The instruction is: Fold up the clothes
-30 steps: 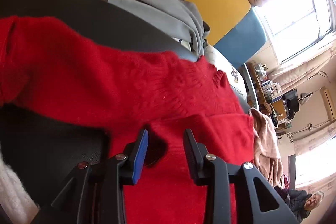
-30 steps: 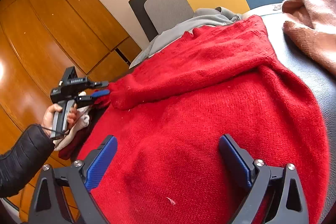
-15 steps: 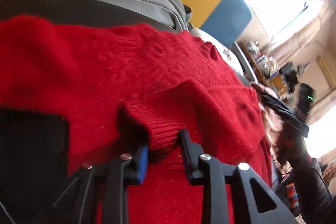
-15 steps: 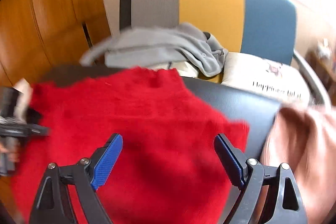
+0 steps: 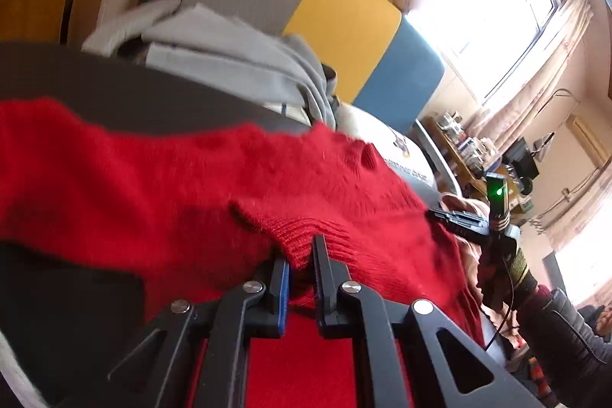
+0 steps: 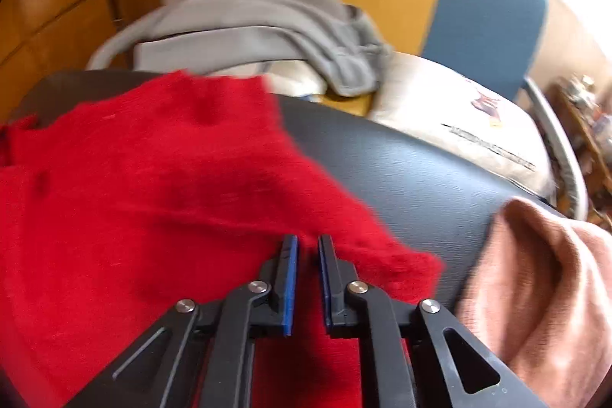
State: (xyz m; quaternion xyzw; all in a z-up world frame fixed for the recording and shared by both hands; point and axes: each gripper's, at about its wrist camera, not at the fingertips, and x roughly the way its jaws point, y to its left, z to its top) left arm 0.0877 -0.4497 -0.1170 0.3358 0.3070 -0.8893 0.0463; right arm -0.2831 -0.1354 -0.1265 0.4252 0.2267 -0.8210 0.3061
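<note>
Pinching a ribbed fold of the red sweater (image 5: pixel 160 186), left tool (image 5: pixel 302 251) nearly closed, right tool (image 6: pixel 307 247) likewise clamped on sweater edge

Left gripper (image 5: pixel 301 251) and right gripper (image 6: pixel 307 247), both clamped (fingers nearly together)

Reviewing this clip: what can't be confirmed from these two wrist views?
- Left wrist: whether the left gripper truly pinches the red sweater; the ribbed cuff covers its fingertips.
- Right wrist: the right gripper grip; motion blur smears the knit.
- Cushion lettering: blurred, unreadable.
</note>
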